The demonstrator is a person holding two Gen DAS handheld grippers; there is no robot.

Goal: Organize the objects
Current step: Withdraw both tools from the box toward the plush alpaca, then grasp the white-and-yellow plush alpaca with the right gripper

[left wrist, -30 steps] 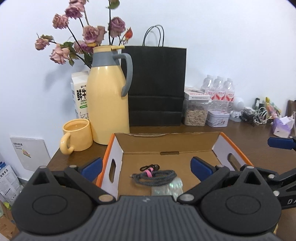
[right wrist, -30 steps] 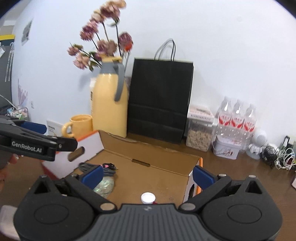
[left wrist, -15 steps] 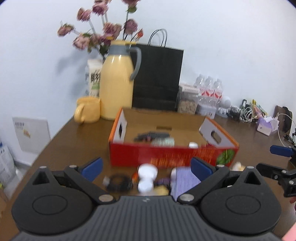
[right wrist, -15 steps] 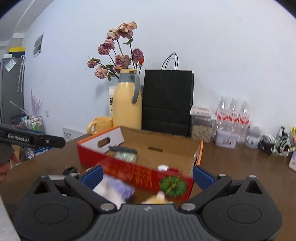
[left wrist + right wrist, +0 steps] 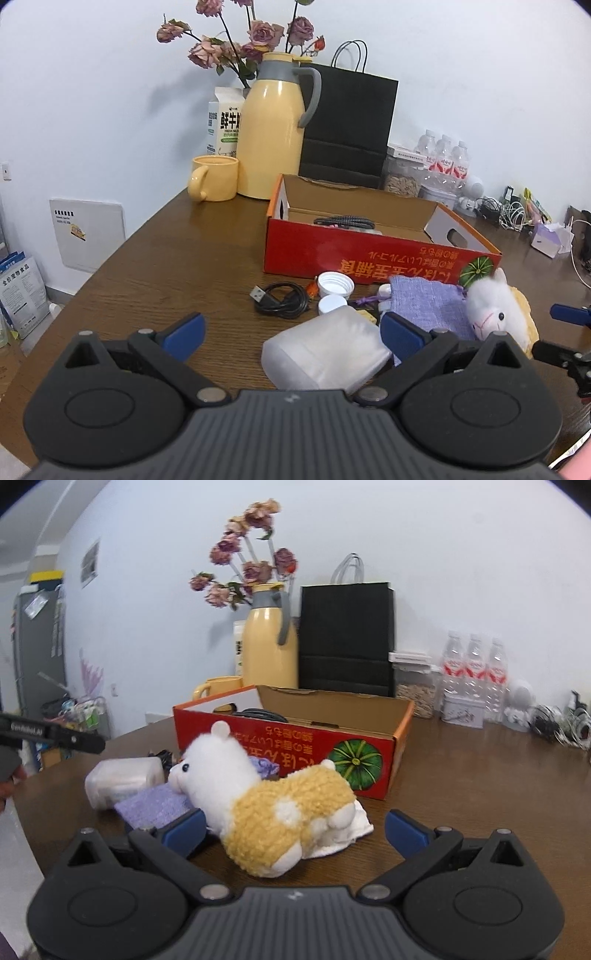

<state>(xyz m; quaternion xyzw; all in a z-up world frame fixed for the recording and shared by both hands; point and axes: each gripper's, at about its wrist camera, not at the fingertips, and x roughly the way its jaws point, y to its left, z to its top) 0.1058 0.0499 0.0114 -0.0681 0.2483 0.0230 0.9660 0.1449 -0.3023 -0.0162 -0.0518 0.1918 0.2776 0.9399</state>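
- Both claws spread wide and empty: left gripper [image 5: 290, 334] hangs over the frosted plastic container [image 5: 325, 350], right gripper [image 5: 295, 829] faces the plush alpaca [image 5: 266, 801].
- Loose pile lies on the table [image 5: 177, 266] just in front of the red cardboard box [image 5: 369, 254], toward the near edge: USB cable [image 5: 282, 297], white caps [image 5: 335, 285], purple pouch [image 5: 424, 299].
- Box already holds a coiled cord [image 5: 343, 221].
- Likely next pick: the alpaca. Close across its tan body, not the head.
- Its head lies on the pouch, so lift straight up, clear the box wall, then release inside.
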